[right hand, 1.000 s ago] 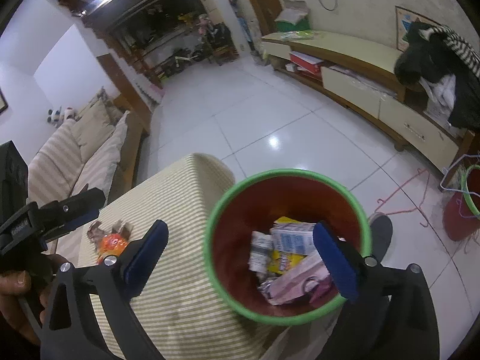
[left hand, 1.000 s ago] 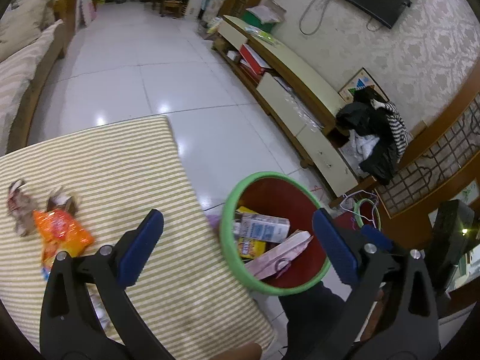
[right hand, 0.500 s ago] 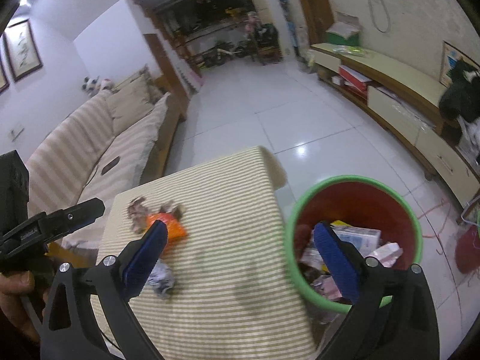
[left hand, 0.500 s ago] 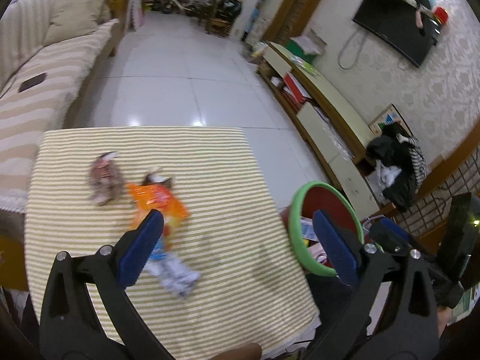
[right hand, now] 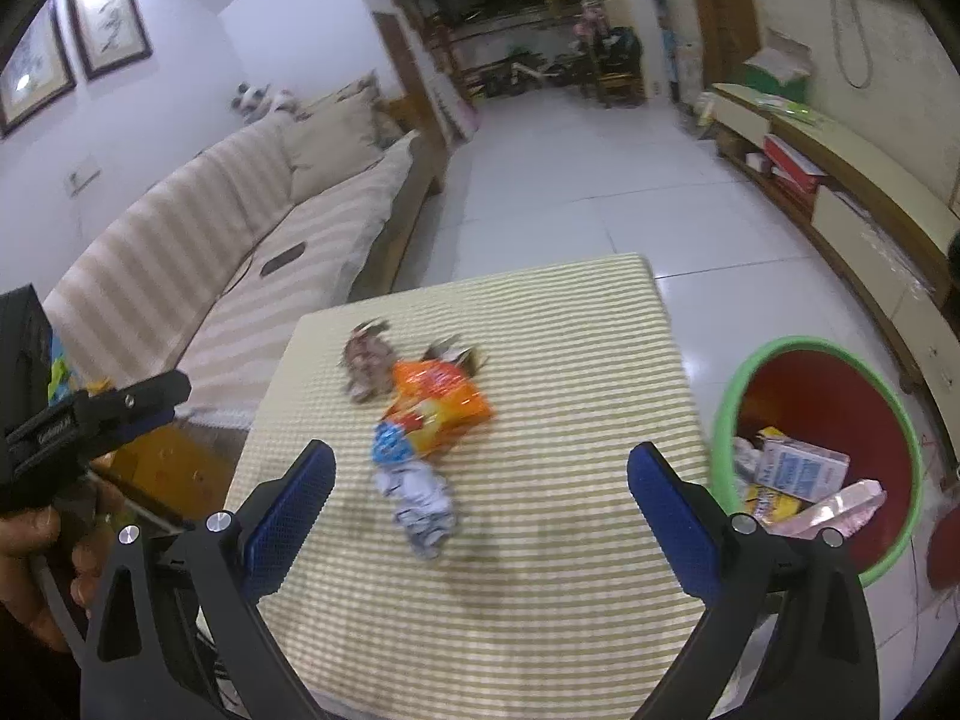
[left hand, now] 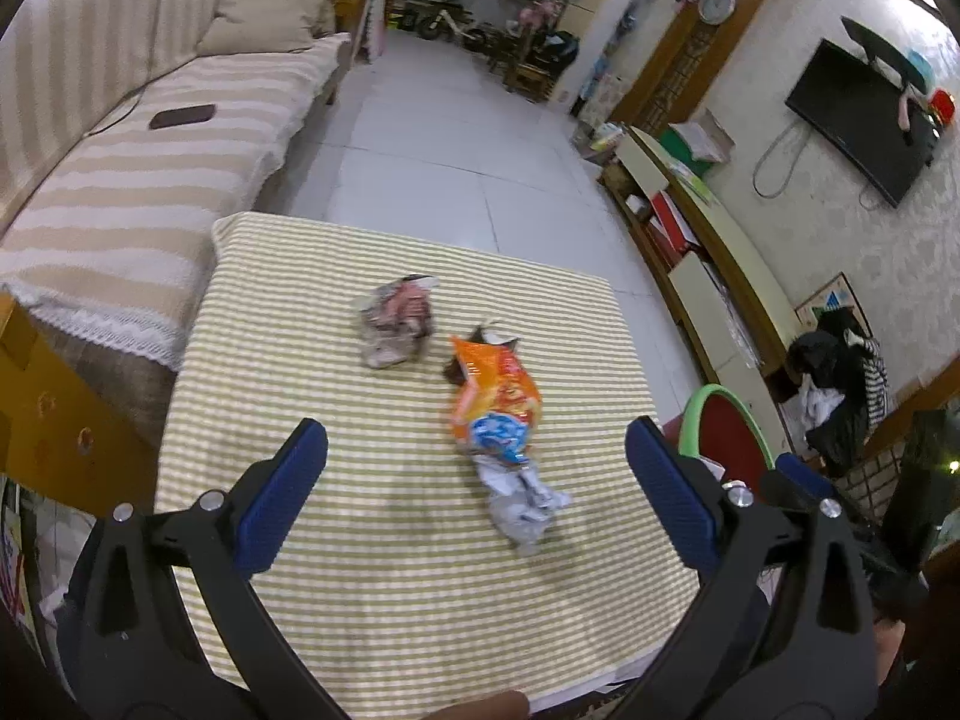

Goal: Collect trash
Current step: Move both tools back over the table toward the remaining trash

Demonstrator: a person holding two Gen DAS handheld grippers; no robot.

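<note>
An orange snack bag (left hand: pixel 498 390) (right hand: pixel 438 399) lies mid-table on the striped cloth (left hand: pixel 336 540). A crumpled grey-white wrapper (left hand: pixel 525 504) (right hand: pixel 420 504) touches its near end, and a crumpled brown-pink wrapper (left hand: pixel 396 324) (right hand: pixel 363 363) sits just beyond. A red bin with a green rim (right hand: pixel 774 354) (left hand: pixel 699 414) stands on the floor off the table's right edge, holding cartons and wrappers. My left gripper (left hand: pixel 477 498) is open above the near table, empty. My right gripper (right hand: pixel 480 504) is open too, the grey wrapper between its spread fingers from this view.
A striped sofa (left hand: pixel 150 138) runs along the left with a dark flat object on its seat. A low TV cabinet (left hand: pixel 708 240) lines the right wall, with dark clothes (left hand: pixel 840 384) heaped at its near end. White tiled floor (left hand: pixel 444 138) stretches beyond the table.
Both grippers swung left from above the bin to above the table. The trash pieces moved from the frames' left edge to the middle. Both stayed open.
</note>
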